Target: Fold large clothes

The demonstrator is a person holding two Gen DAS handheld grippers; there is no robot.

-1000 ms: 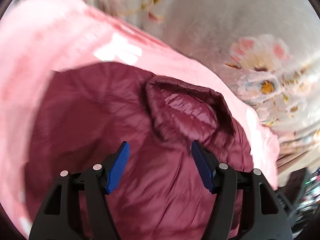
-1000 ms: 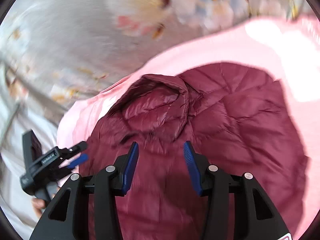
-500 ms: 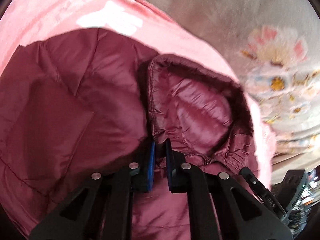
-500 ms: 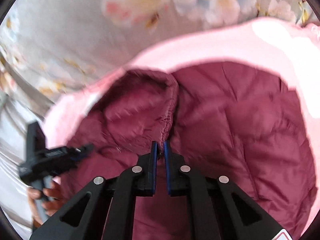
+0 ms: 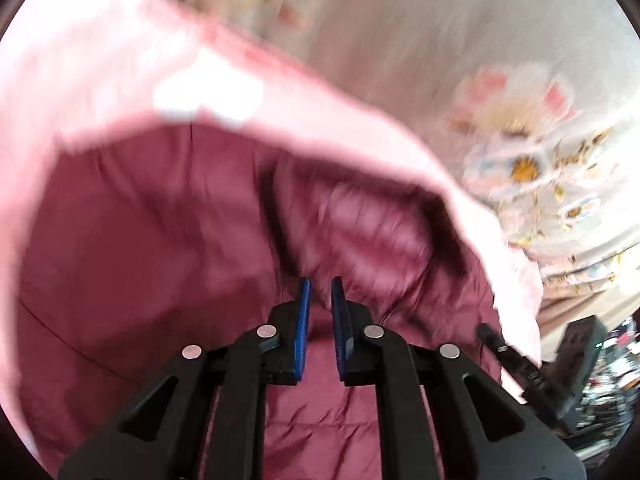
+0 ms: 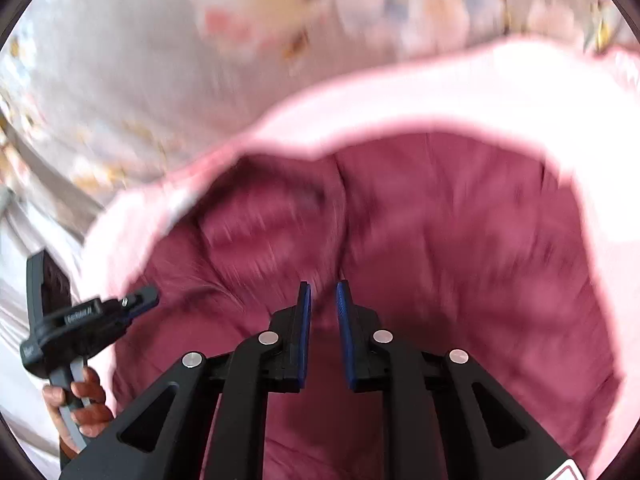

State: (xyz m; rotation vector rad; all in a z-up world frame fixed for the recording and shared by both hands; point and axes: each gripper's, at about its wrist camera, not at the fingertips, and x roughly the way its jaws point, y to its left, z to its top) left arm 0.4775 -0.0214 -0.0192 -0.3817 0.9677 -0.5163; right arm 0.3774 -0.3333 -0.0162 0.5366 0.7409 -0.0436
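Two tools low over one dark red quilted jacket (image 5: pixel 140 260), both views much blurred. Jacket spread on a pale pink blanket (image 5: pixel 100 60), with pink visible around its far edge in each view. Beyond the blanket, a light sheet (image 5: pixel 440 20) printed with large flowers in pink, white and yellow.

Left tool (image 5: pixel 318 284): black arms, blue pads, nearly closed with only a narrow slit between the pads. Dark red cloth of the jacket seen inside that slit, seemingly pinched there, just at the near base of the hood (image 5: pixel 360 220). Hood lying open to the right of the jacket's middle in this view, its shinier lining facing up, its far rim close to the blanket edge.

Right tool (image 6: pixel 322 286): same build, also nearly closed, pads almost parallel, a ridge of the dark red cloth running up into the slit. Seemingly gripped as well; cannot tell how deep because of the blur. Hood to the left of this tool in its own view, the broad quilted body of the jacket to the right.

Seen from the right wrist, at the left edge: the left tool from the side, held by the person's left hand (image 6: pixel 80 400) around a grey handle, its tip at the jacket's edge beside the hood. Seen from the left wrist, at the lower right: part of the right tool's black body, just beside the jacket. Both tools near each other, one on each side of the hood.
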